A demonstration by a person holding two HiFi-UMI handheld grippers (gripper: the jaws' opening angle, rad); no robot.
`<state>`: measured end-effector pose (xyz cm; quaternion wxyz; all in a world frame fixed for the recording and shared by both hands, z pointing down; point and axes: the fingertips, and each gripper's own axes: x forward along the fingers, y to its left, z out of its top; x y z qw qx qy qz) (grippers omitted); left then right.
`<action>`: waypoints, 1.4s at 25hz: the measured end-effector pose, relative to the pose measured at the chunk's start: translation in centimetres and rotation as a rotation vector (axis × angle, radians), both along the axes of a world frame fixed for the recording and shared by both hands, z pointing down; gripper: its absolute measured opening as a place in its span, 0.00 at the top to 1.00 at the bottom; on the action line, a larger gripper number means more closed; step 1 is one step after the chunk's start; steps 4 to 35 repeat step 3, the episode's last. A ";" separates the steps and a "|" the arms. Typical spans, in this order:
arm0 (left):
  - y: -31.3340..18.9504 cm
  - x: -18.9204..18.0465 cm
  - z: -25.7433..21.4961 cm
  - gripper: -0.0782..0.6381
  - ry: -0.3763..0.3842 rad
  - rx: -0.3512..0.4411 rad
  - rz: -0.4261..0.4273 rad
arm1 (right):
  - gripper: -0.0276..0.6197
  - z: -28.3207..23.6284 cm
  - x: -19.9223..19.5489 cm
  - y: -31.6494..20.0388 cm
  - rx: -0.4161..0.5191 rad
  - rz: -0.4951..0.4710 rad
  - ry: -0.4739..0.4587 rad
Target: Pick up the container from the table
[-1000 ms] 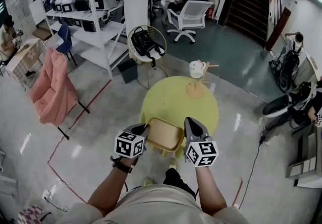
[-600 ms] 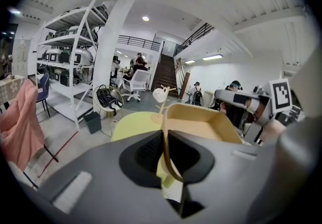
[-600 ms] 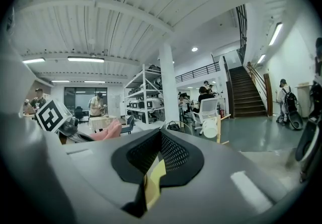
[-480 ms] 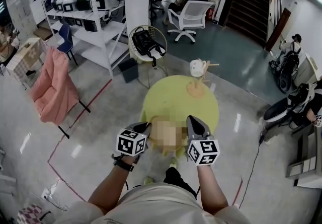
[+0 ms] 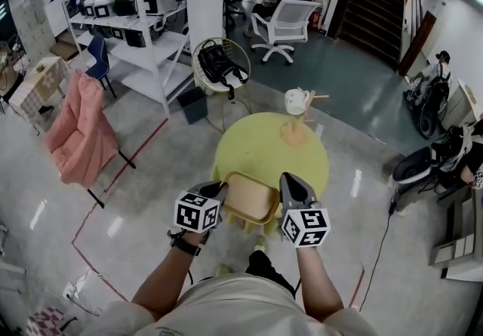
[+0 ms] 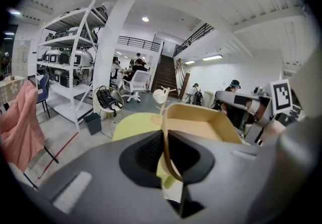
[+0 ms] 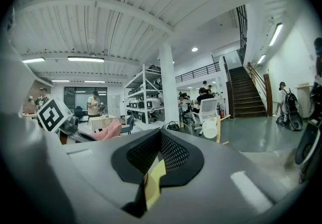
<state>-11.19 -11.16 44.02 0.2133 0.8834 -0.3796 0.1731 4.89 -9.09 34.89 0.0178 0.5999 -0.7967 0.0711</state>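
Where container [image 5: 249,199] hangs over table [image 5: 266,147], left claw [image 5: 218,189] and right claw [image 5: 289,180] clamp opposite rims.

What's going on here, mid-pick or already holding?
A person has a gripper in each hand. The left gripper is shut on the left wall of the tan container, and the right gripper on its right wall, over the near edge of the yellow table. Whether it is off the tabletop isn't clear.

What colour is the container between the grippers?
The container is plain tan, no pattern; it shows best in the left gripper view.
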 end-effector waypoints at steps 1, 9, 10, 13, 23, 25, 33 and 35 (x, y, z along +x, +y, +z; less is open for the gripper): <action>0.0 -0.1 0.1 0.85 0.000 0.000 0.001 | 0.95 0.1 -0.1 -0.1 -0.001 0.000 0.001; -0.1 -0.3 0.2 0.85 0.001 -0.001 0.002 | 0.95 0.2 -0.4 -0.1 -0.003 0.000 0.002; -0.1 -0.3 0.2 0.85 0.001 -0.001 0.002 | 0.95 0.2 -0.4 -0.1 -0.003 0.000 0.002; -0.1 -0.3 0.2 0.85 0.001 -0.001 0.002 | 0.95 0.2 -0.4 -0.1 -0.003 0.000 0.002; -0.1 -0.3 0.2 0.85 0.001 -0.001 0.002 | 0.95 0.2 -0.4 -0.1 -0.003 0.000 0.002; -0.1 -0.3 0.2 0.85 0.001 -0.001 0.002 | 0.95 0.2 -0.4 -0.1 -0.003 0.000 0.002; -0.1 -0.3 0.2 0.85 0.001 -0.001 0.002 | 0.95 0.2 -0.4 -0.1 -0.003 0.000 0.002; -0.1 -0.3 0.2 0.85 0.001 -0.001 0.002 | 0.95 0.2 -0.4 -0.1 -0.003 0.000 0.002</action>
